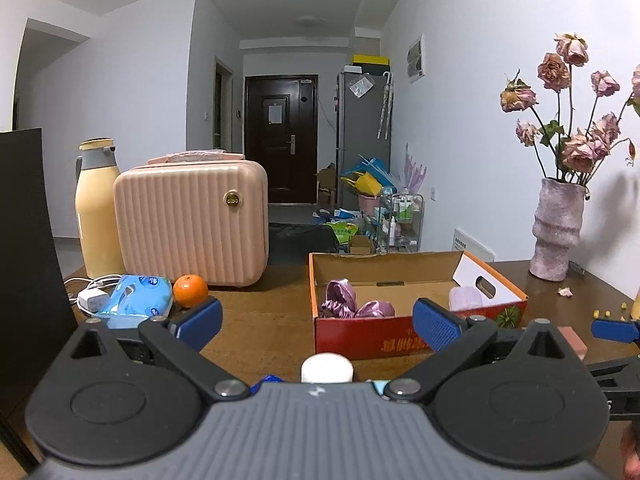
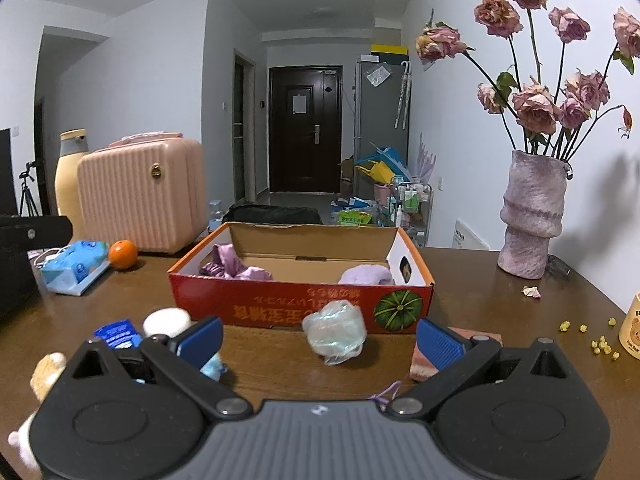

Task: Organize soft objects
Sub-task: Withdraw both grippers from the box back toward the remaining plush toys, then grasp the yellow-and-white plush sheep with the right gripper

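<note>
Left gripper – jaws spread wide, empty, above the table. Right gripper – jaws equally wide, empty. A crumpled translucent bag lies on the table between its fingers, just before the cardboard box, which holds purple fabric.

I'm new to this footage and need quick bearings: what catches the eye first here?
The open red cardboard box at the table's middle, with purple satin cloth at its left end and a lilac bundle at its right. A crumpled clear bag lies before it; dried roses in a vase stand right, a pink case left.
</note>
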Tool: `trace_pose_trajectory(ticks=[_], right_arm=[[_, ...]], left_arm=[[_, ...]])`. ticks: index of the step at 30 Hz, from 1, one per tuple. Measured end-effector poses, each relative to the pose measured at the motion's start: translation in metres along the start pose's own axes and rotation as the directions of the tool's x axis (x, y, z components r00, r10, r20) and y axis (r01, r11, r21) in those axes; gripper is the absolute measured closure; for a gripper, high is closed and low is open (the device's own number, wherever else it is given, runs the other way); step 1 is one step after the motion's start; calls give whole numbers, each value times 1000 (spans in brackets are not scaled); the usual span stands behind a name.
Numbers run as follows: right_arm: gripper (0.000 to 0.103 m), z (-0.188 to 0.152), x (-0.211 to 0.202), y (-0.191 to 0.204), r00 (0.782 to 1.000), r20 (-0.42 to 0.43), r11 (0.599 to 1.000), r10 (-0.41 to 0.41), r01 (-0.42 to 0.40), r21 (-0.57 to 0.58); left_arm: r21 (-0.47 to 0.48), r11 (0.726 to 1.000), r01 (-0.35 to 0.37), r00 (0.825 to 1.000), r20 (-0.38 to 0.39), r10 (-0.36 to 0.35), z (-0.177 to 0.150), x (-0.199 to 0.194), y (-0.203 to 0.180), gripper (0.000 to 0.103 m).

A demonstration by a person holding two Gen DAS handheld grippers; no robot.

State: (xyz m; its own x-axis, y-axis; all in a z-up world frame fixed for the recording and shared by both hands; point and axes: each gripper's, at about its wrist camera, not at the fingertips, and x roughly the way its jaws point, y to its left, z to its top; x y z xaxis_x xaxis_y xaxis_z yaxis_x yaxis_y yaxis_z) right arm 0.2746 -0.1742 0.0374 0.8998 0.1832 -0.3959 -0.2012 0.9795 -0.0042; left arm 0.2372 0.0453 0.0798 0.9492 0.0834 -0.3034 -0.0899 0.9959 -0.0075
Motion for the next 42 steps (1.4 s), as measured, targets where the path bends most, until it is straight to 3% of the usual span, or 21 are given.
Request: trace_pose_trajectory(ticks=[11, 23, 42], right_arm=[[0, -14, -26, 40, 999, -20, 998, 34, -35, -42], [0, -34, -34, 95, 993, -68, 992, 96, -101, -76], [0, -54, -6, 169, 971, -186, 976, 150, -176, -130]], left_arm=[[17, 1000, 10, 1000, -15, -10, -20, -33, 26, 0], [28, 999, -32, 997, -68, 34, -52, -52, 73, 0], [52, 997, -64, 984, -163, 72, -94, -34, 136, 0]])
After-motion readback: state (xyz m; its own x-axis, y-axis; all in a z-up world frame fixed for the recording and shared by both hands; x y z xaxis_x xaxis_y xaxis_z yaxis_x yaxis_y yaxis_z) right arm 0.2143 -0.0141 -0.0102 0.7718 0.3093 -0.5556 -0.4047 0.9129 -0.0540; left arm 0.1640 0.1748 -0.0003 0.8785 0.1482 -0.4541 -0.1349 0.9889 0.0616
